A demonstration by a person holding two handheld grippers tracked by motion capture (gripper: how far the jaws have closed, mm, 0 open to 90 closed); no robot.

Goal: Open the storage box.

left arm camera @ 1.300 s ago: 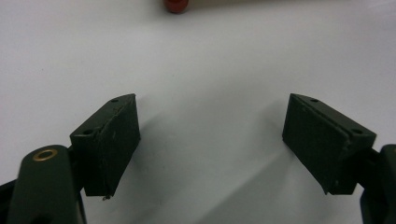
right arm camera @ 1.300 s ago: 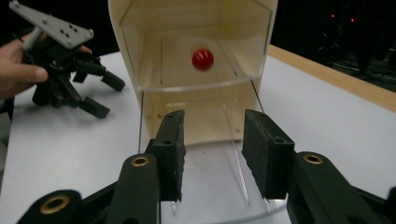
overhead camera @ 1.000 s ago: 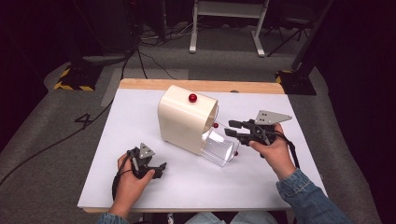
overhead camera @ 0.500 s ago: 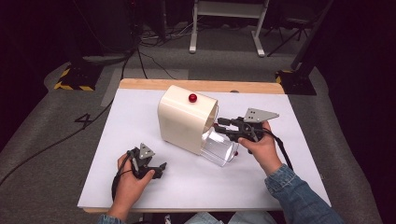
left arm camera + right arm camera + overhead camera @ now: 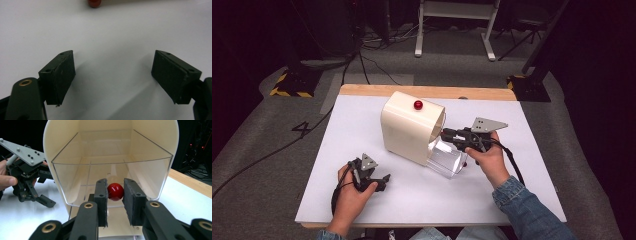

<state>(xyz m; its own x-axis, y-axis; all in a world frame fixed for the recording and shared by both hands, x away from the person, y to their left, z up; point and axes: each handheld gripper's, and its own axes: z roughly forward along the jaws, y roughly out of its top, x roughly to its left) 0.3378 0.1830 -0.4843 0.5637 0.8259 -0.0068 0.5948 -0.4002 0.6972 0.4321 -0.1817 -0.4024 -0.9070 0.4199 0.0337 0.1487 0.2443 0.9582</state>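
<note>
A cream housing point(image 5: 407, 130) stands mid-table with a red button point(image 5: 418, 104) on top. Out of its right-hand opening sticks a clear plastic drawer point(image 5: 447, 160). My right gripper point(image 5: 445, 133) reaches in from the right, level with the drawer's front. In the right gripper view the drawer point(image 5: 75, 177) sits inside the housing point(image 5: 62, 135), and the right gripper point(image 5: 115, 185) is shut on a red ball knob point(image 5: 115, 191) at the clear front wall. My left gripper point(image 5: 384, 179) rests on the table at the front left. Its jaws are open with bare tabletop between them point(image 5: 113, 55).
The white table point(image 5: 362, 120) has a wooden far edge point(image 5: 427, 91). A small red thing point(image 5: 464, 163) lies on the table by the drawer's near corner, and a red thing point(image 5: 94, 2) also shows beyond the left jaws. Cables and stands cover the floor behind.
My right gripper has moved left from beside the drawer up to its front, and its jaws now hold the red knob. The left gripper has stayed put.
</note>
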